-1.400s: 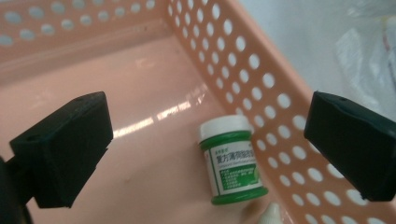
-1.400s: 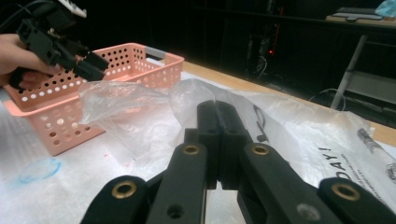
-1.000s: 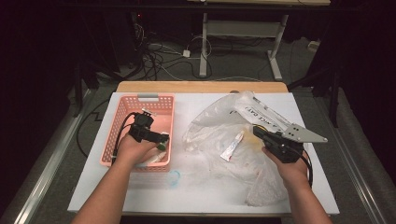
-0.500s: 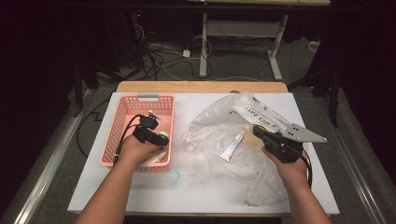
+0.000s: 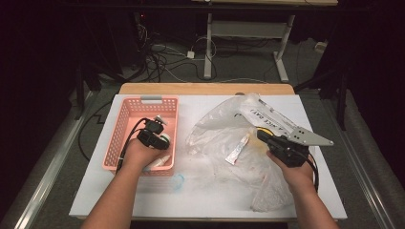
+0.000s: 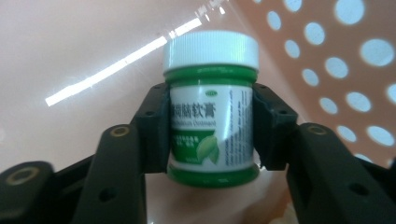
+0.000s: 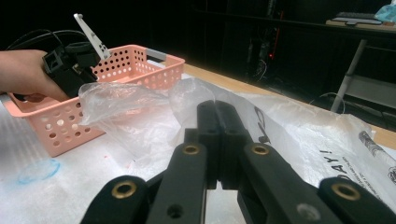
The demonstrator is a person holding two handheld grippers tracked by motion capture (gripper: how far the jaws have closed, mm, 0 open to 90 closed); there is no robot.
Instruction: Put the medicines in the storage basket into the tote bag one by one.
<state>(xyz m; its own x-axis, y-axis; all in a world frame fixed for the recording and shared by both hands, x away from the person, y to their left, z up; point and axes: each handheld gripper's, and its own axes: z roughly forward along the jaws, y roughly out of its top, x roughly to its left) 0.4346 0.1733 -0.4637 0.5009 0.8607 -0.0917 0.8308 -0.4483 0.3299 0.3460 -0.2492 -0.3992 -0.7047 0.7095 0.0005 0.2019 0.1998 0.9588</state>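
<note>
Left tongs [image 6: 210, 126], just closing, clamp the upright jar [image 6: 211, 107] in the basket [image 5: 125, 125] (cap up); right tongs [image 7: 217, 116] together, well apart.

One basket, one bag, two pairs of tongs on the worktop [image 5: 205, 200]

At frame left, one pink basket [image 5: 125, 125] holds one green jar [image 6: 211, 107] and one white tube [image 5: 159, 162]; at right, one clear plastic bag [image 5: 229, 129] holds one sachet [image 5: 238, 148]. Two tongs: left [image 5: 161, 131], right [image 5: 261, 134].

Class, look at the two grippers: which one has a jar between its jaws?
The left gripper, inside the pink basket, clamps the green white-capped jar; the right gripper's jaws are shut.
</note>
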